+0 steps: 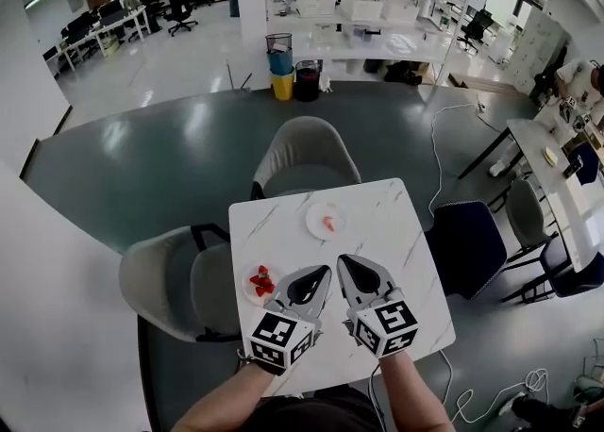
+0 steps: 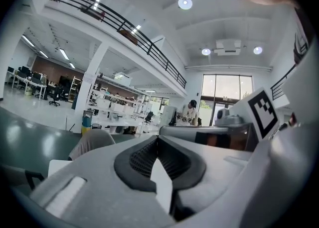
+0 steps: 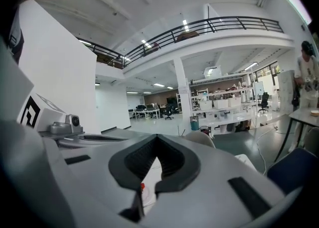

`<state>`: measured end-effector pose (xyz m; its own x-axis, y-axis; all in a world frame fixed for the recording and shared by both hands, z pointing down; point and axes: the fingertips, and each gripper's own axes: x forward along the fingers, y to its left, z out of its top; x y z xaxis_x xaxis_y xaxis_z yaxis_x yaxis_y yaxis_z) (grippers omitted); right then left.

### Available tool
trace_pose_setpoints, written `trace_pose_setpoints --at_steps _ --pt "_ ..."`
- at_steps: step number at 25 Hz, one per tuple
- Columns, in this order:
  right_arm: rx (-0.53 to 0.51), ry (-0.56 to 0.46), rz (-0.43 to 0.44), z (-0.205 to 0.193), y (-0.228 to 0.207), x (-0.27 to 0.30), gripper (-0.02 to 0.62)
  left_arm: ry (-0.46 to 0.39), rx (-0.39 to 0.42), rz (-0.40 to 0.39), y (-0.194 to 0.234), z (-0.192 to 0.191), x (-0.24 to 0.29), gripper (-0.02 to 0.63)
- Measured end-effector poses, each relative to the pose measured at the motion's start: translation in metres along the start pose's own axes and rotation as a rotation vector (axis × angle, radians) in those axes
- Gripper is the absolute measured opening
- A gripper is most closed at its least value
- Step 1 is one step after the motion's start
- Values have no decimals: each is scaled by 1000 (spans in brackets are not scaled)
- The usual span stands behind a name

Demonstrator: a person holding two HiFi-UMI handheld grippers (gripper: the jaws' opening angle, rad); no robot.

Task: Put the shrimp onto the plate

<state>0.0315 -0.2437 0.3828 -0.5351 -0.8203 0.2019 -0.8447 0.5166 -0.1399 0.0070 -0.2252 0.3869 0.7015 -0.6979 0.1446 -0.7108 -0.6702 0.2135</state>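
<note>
Shrimp (image 1: 261, 281) job, looks like a pause between trips. Mostly heaped red in a small dish (image 1: 246, 287), nearer the person than the plate (image 1: 311, 217) and off to its left. One pinkish piece (image 1: 328, 224), shrimp by the look of it, on the plate already, so probably only partway through. All of it on the white marble worktop (image 1: 396, 232).

Left hand-held gripper (image 1: 326, 271) parked on the near side of the plate, clenched with the tips meeting and nothing pinched between them. Same deal with the right hand-held gripper (image 1: 343, 258): closed up, empty, also just short of the plate and roughly straight below it in the head view. Neither touching any shrimp.

Next up, just guessing: swing one leftward and away from the plate to the heap, spread the jaws, then come down on a single shrimp rather than the whole pile. Slippery-looking little things, so a gentle squeeze. Then a short carry back up to the plate and let go on a bare bit of it. Can't tell how many left in the dish.
</note>
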Motion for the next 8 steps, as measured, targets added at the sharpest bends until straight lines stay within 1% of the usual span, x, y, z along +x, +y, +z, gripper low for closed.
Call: trace_pose_setpoints --at_steps 8 --pt "-31 -21 -15 12 42 -24 2 -27 27 -31 -17 12 -43 9"
